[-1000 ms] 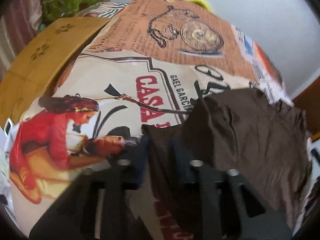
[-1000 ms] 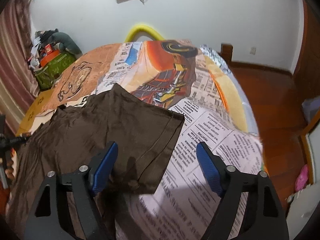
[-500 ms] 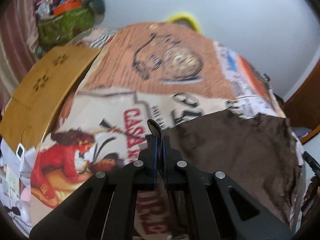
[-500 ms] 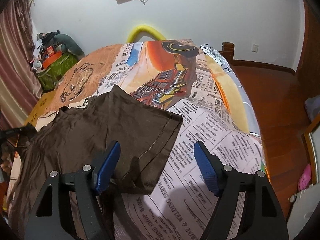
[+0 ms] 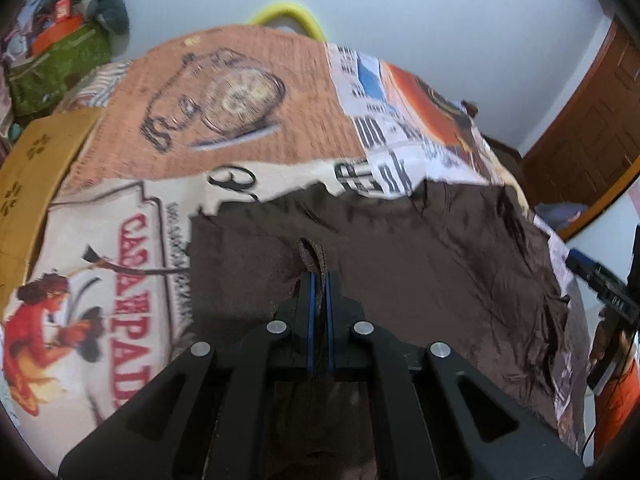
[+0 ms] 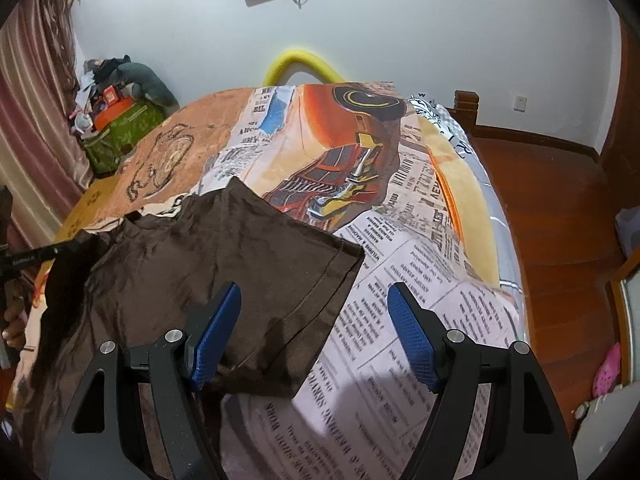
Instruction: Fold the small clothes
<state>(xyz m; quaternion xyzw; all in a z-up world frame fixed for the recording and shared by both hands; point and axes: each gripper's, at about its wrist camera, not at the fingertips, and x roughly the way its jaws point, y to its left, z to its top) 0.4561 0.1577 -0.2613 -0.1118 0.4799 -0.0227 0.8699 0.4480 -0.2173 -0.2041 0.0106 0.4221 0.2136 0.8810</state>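
**Shirt pinched by left claw, right claw released**

Shirt point(image 6: 208, 264): dark brown, wrinkled, spread on the bed point(image 6: 404, 280) over the printed cover, toward the bed's left side in the right wrist view. Hemmed sleeve end reaches the newspaper-print area near the middle.

Left claw point(image 5: 319, 280): clenched on a fold of the shirt. Blue pads pressed together, a thin loop of brown fabric sticking up between the tips. Rest of the shirt lies ahead and to the right of it, up to the cover's right edge.

Right claw point(image 6: 314, 304): released, fingers wide apart. Left blue pad point(image 6: 216, 332) sits over the sleeve fabric, right pad over bare cover; looks like it hovers just above the cloth, but contact is hard to judge from this angle.

Background:
- yellow foam tube point(image 6: 300, 66) arching at the far end of the bed
- green bag point(image 6: 120, 136) with clutter on top by the far left corner
- cardboard box point(image 5: 32, 184) against the bed's left edge
- wood floor point(image 6: 560, 216) to the right
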